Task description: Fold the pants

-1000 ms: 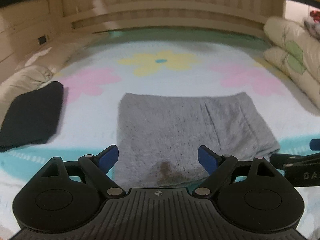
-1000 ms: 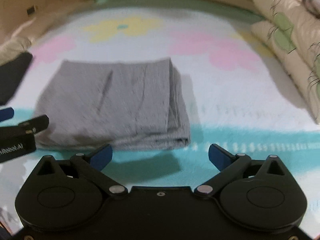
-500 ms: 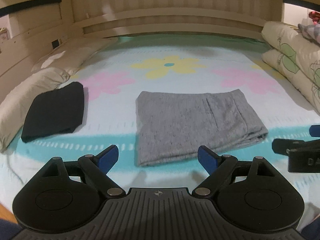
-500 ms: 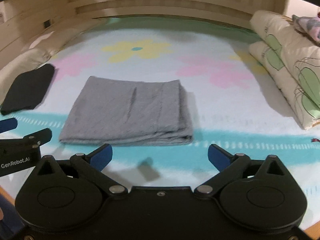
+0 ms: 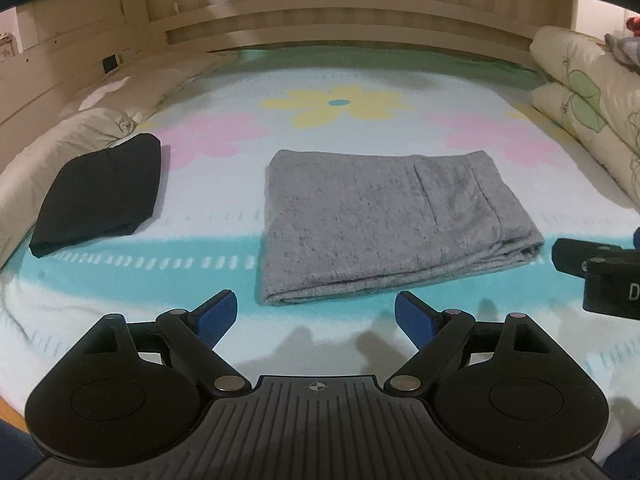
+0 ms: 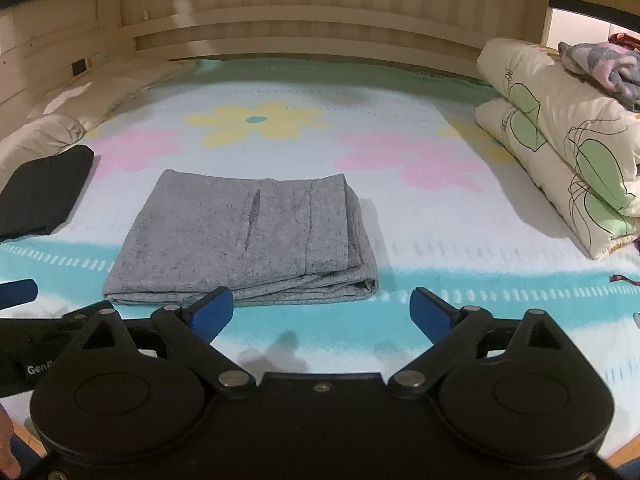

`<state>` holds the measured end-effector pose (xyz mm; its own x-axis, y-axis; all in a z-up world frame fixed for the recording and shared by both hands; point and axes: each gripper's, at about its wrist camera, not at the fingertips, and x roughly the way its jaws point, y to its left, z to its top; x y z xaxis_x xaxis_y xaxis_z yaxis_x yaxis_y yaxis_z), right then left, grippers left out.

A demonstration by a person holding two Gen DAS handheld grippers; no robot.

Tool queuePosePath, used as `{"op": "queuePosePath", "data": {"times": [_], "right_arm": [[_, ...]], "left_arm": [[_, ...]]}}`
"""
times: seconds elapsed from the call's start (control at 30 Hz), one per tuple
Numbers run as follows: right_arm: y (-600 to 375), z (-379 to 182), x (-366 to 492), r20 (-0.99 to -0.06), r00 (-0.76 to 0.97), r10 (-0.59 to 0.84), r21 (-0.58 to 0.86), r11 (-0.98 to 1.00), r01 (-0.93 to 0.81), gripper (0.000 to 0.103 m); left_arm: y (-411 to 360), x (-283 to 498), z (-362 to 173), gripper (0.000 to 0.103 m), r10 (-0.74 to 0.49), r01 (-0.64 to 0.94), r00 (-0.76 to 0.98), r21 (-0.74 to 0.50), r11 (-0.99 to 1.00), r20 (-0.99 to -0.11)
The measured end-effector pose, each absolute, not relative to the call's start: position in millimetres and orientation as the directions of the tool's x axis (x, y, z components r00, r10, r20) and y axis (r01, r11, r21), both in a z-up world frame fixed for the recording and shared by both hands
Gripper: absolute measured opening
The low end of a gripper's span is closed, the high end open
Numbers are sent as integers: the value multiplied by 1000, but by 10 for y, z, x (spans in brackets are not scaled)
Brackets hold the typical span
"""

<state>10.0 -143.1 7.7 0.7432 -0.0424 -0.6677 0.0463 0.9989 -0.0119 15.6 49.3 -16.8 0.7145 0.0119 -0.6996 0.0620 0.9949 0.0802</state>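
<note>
Left wrist view: the left claw (image 5: 315, 312) is seen nearest, its blue fingers spread wide with nothing between them, held above the bed sheet (image 5: 120, 304). Just beyond it, the grey pants (image 5: 384, 224) are laid flat on the bed as a folded rectangle, the stacked layers showing at the right edge. At the right border part of the right claw is caught. To the left, a folded black garment (image 5: 100, 192) is placed beside a beige pillow (image 5: 60, 136). In the right wrist view the right claw (image 6: 322, 310) is likewise released and empty, with the grey pants (image 6: 248, 240) just ahead and left of centre. Farther right, a folded floral quilt (image 6: 560, 140) is stacked, and the wooden bed rail (image 6: 304, 36) is seen at the back.
</note>
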Motion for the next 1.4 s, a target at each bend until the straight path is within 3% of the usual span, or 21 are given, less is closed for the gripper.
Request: {"op": "queuePosePath", "data": {"times": [0.67, 1.4], "right_arm": [[-1364, -6, 209, -736, 677, -9, 15, 999, 30, 100], [-1375, -67, 212, -750, 661, -29, 10, 998, 56, 101]], "left_arm": [[534, 174, -165, 86, 24, 39, 716, 75, 996, -697], [458, 151, -175, 86, 27, 43, 717, 83, 996, -697]]}}
